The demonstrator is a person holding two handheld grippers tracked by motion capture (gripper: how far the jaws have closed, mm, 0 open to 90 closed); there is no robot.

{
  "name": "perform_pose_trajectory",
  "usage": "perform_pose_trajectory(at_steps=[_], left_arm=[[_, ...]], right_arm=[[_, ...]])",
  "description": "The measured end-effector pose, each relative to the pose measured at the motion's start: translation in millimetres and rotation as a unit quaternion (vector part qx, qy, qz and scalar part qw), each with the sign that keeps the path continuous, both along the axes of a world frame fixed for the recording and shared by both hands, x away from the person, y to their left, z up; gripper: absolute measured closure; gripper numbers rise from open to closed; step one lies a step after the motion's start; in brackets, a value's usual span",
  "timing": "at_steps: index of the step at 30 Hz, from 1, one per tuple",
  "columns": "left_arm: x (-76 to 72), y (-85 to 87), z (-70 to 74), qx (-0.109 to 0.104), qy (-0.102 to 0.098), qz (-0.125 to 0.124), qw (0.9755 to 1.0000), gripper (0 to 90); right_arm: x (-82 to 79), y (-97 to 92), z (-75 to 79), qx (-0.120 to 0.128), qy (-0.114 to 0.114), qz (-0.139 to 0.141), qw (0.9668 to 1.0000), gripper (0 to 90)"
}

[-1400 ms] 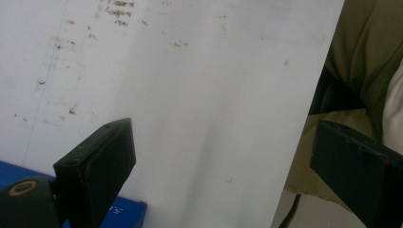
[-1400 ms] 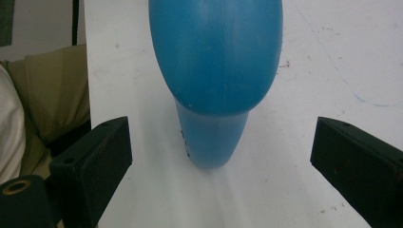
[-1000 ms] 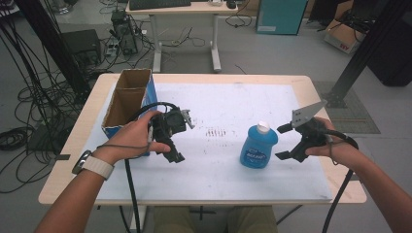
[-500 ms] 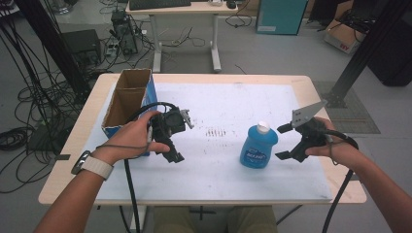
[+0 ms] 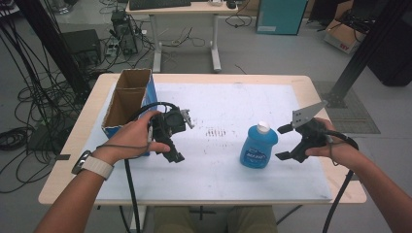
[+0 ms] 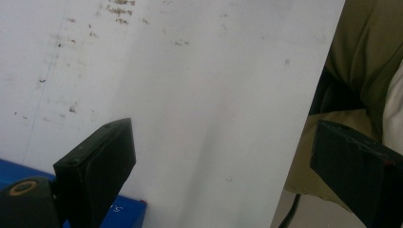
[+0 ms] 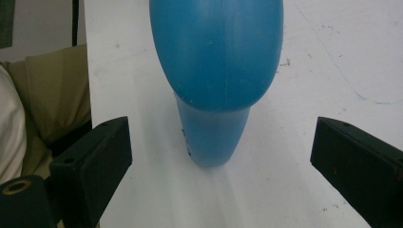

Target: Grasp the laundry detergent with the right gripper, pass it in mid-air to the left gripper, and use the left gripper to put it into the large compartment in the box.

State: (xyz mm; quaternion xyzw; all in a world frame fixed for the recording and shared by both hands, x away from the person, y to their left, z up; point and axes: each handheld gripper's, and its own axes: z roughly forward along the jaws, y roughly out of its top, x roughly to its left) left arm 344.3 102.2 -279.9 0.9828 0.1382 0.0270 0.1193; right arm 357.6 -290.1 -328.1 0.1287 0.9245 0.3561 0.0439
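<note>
A blue bottle [image 5: 258, 148] with a white cap stands upright on the white mat, right of the middle. My right gripper [image 5: 282, 142] sits just to its right and points at it, jaws wide open and clear of the bottle. In the right gripper view the bottle [image 7: 216, 57] rises ahead between the two black jaws of this gripper [image 7: 218, 161], untouched by either. My left gripper [image 5: 171, 151], held in the left hand by the cardboard box, is open with nothing in it. In its own view the left gripper [image 6: 223, 161] faces bare mat and the table's near edge.
An open cardboard box [image 5: 127, 97] with blue sides stands at the table's left edge; its blue corner [image 6: 123, 213] shows beside the left jaw. Faint dark marks [image 5: 216, 132] dot the mat's middle. The person's trousers [image 6: 361, 61] lie past the near edge.
</note>
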Motion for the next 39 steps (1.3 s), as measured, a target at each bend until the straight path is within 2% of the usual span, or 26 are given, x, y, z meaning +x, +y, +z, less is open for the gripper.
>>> perform_pose_trajectory(at_steps=[39], left_arm=[[0.7, 0.7, -0.7, -0.002, -0.001, -0.001, 1.0, 8.4]], right_arm=[[-0.1, 0.5, 0.8, -0.002, 0.0, -0.001, 1.0, 6.4]])
